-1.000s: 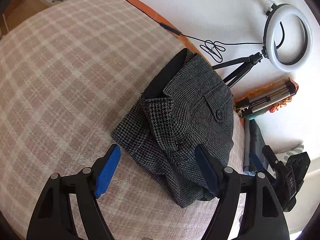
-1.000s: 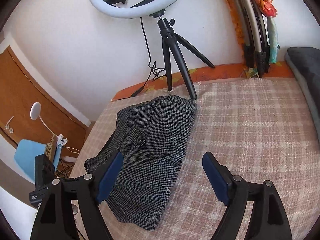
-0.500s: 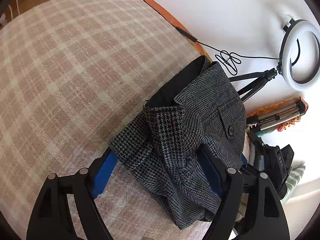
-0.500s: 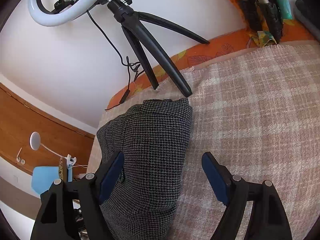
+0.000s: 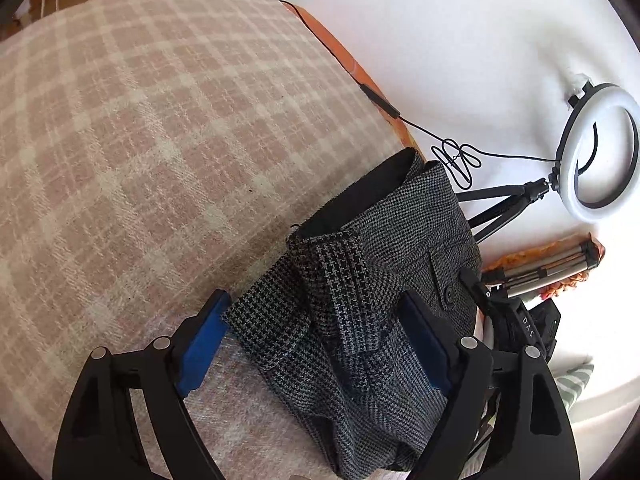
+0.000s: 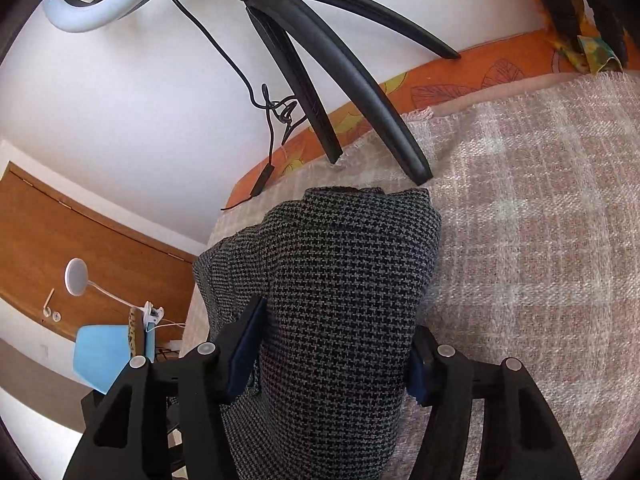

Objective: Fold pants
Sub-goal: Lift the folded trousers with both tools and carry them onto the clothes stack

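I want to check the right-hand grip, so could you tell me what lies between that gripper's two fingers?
In the right wrist view, the folded pants fill the gap of the right gripper, with both pads at the fabric's sides.

The left wrist view looks forward and down along the left hand-held gripper from close above the bed's plaid blanket, facing the white wall and the ring light far right. The right wrist view sits lower and nearer on the right hand-held gripper, aimed at the same wall from beneath the ring light's tripod. Both views share the folded houndstooth pants, the blanket, the tripod and the light's coiled cable.
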### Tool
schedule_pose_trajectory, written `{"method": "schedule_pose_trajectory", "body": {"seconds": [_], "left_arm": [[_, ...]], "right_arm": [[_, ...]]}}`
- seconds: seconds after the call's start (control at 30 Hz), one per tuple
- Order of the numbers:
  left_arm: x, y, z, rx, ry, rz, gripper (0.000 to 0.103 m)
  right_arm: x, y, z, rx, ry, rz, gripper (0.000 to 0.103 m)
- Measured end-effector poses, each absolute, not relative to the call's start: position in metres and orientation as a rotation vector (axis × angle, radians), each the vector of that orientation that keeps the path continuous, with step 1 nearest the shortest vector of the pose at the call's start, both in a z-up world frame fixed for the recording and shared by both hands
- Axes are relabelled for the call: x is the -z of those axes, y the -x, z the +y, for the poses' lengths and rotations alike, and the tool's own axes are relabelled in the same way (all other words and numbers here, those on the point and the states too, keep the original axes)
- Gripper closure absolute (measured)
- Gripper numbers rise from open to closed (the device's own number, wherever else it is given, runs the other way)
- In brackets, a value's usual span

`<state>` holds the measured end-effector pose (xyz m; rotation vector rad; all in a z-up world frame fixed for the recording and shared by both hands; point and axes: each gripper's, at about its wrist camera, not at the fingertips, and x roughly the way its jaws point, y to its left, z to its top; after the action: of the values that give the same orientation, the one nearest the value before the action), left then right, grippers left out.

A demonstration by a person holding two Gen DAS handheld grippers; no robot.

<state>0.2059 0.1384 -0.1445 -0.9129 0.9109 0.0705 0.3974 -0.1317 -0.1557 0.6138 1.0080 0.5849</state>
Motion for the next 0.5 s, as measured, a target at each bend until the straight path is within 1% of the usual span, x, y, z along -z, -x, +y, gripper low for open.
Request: {"method": "schedule_pose_trajectory", "body": {"seconds": [0.03,0.1,0.13,0.17,0.2,0.23,0.27,0.33,0.5], "left_arm": [[0.144,-0.206,0.137,-0.068,0.903,0.905,0.018],[0.143,-0.209,0.132,-0.062,0.869,0.902,0.027],[0.143,-0.211,0.129,-0.051,0.854,0.903,0.04],[0.143,-0.213,0.126,-0.046,0.839,0.908,0.046],[0.142,-0.213,0.125,-0.044,0.826,0.904,0.05],[0.14,-0.213,0.122,-0.037,0.807,0.897,0.057],[0.136,-0.213,0.12,-0.039,0.776,0.89,0.06],[0.129,-0.214,0.115,-0.033,0.71,0.875,0.063],[0.124,-0.212,0.112,-0.021,0.664,0.861,0.064]], "right_arm": [[0.156,-0.397,-0.13,-0.585,-0.609,1.009,0.051],[0.155,-0.398,-0.125,-0.579,-0.6,1.004,0.06],[0.154,-0.397,-0.123,-0.576,-0.595,0.997,0.063],[0.151,-0.396,-0.121,-0.571,-0.581,0.99,0.07],[0.147,-0.395,-0.116,-0.567,-0.553,0.979,0.072],[0.141,-0.393,-0.111,-0.56,-0.517,0.967,0.075],[0.134,-0.39,-0.105,-0.556,-0.483,0.955,0.078],[0.122,-0.386,-0.095,-0.551,-0.431,0.925,0.08],[0.093,-0.37,-0.068,-0.547,-0.288,0.863,0.082]]}}
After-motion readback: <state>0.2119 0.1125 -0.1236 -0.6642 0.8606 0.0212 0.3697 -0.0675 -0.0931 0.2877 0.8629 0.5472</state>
